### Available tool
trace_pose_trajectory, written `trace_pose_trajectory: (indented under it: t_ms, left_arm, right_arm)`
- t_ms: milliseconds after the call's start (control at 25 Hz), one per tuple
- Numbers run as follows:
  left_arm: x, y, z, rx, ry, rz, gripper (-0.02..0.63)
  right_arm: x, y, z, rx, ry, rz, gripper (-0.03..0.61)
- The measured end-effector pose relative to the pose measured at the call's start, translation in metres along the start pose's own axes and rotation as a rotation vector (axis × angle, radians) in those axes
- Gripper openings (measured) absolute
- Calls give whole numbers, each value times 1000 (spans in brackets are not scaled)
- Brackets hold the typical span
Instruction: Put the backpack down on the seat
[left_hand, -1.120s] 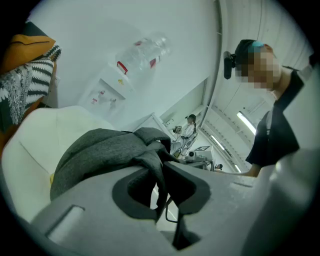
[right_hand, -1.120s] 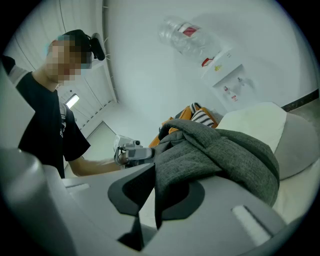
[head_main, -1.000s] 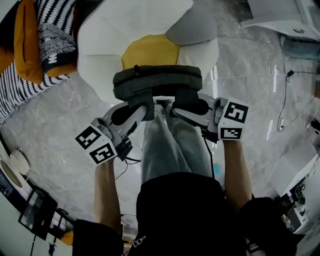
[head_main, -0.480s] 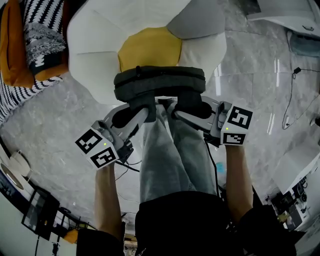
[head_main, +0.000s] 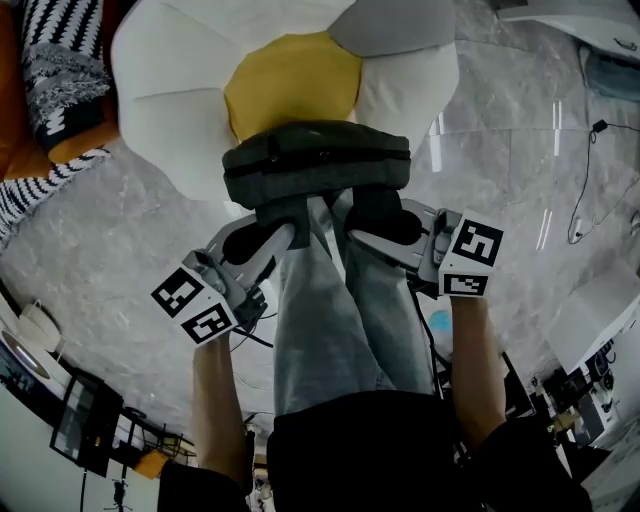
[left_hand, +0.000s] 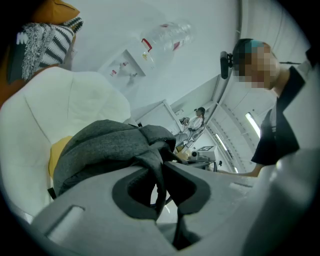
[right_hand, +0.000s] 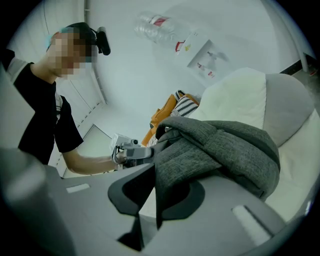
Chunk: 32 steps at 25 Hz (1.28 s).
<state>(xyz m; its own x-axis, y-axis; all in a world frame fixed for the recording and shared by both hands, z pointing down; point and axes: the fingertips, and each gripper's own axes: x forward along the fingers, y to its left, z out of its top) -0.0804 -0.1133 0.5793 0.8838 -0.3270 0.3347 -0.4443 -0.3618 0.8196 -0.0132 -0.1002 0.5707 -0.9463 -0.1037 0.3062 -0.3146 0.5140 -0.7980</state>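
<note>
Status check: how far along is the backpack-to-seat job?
Done: the backpack is lifted, with the left hand-held gripper shut on one strap and the right hand-held gripper shut on the other. In hand: it hangs over the near edge of the seat, by the yellow middle. Left: lower it onto the seat and let go. Contact is unclear.

Dark grey backpack; white seat with yellow centre; black-and-white zigzag cushion.
</note>
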Motion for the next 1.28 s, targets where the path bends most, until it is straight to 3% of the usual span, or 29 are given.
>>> trace_pose_trajectory:
  t_ms: [520, 1280]
  left_arm:
    - [20, 40, 4, 3, -20, 24, 46]
    - [59, 86, 43, 26, -72, -27, 46]
  right_arm:
    - [16, -37, 5, 2, -5, -16, 40]
    - [38, -112, 28, 60, -60, -147, 35]
